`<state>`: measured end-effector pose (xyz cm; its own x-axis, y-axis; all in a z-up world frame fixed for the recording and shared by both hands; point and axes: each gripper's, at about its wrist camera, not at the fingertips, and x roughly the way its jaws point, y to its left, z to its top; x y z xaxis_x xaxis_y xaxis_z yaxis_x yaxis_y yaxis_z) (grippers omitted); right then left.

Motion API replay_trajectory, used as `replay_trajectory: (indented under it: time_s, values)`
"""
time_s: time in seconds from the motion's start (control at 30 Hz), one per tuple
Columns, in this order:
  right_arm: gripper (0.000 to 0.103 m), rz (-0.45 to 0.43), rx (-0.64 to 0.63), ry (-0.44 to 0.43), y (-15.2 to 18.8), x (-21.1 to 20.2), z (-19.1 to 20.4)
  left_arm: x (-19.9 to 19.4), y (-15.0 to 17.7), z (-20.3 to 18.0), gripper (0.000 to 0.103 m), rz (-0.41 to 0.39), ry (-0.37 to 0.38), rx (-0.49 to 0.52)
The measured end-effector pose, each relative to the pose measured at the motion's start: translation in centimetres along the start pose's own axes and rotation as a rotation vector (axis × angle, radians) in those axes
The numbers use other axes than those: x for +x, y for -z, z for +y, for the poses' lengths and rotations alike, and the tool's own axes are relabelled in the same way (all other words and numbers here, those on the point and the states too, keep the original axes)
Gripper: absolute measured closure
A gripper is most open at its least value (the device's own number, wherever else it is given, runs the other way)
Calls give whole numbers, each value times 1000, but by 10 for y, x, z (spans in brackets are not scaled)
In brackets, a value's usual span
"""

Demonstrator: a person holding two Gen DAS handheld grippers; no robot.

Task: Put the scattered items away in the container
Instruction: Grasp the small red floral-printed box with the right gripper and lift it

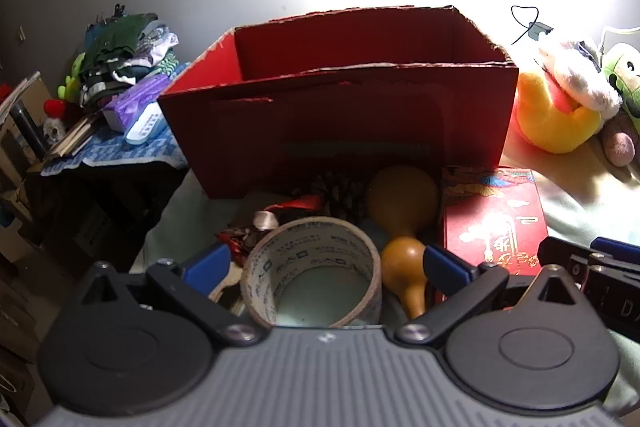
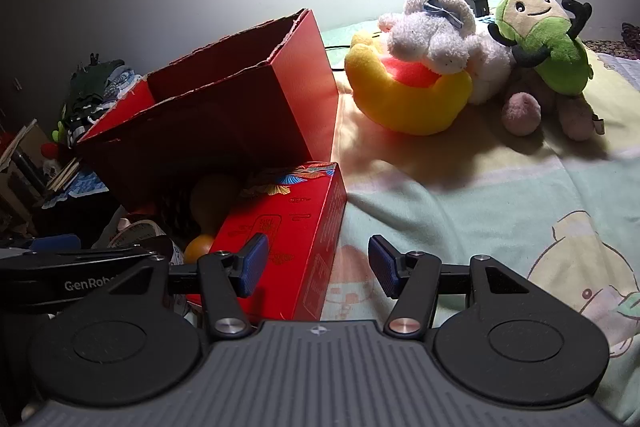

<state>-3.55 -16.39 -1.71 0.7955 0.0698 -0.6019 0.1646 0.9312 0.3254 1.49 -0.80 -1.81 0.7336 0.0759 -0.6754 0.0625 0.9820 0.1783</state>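
Note:
An open red cardboard box (image 1: 344,107) stands on the bed, also seen as the red cardboard box (image 2: 224,115) in the right wrist view. In front of it lie a tape roll (image 1: 316,271), a brown gourd (image 1: 400,219), a pine cone (image 1: 340,195) and a flat red gift box (image 1: 496,223). My left gripper (image 1: 326,265) is open, its fingers either side of the tape roll and the gourd's small end. My right gripper (image 2: 318,265) is open around the right edge of the red gift box (image 2: 284,247); its left pad is over the box top.
Plush toys lie to the right: a yellow one (image 2: 404,95), a white one (image 2: 436,35) and a green one (image 2: 548,39). A cluttered side table (image 1: 116,143) with clothes and tissue packs stands left of the bed. A patterned bedsheet (image 2: 500,219) spreads to the right.

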Motion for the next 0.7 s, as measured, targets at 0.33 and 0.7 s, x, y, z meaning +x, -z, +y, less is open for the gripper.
replay_trajectory:
  time_s: [0.33, 0.7]
  values:
    - [44, 0, 2, -8, -1, -1, -3, 1, 1, -2, 1, 7, 5, 3]
    - [41, -1, 69, -70, -13, 1, -21, -15, -18, 9, 1, -16, 300, -10]
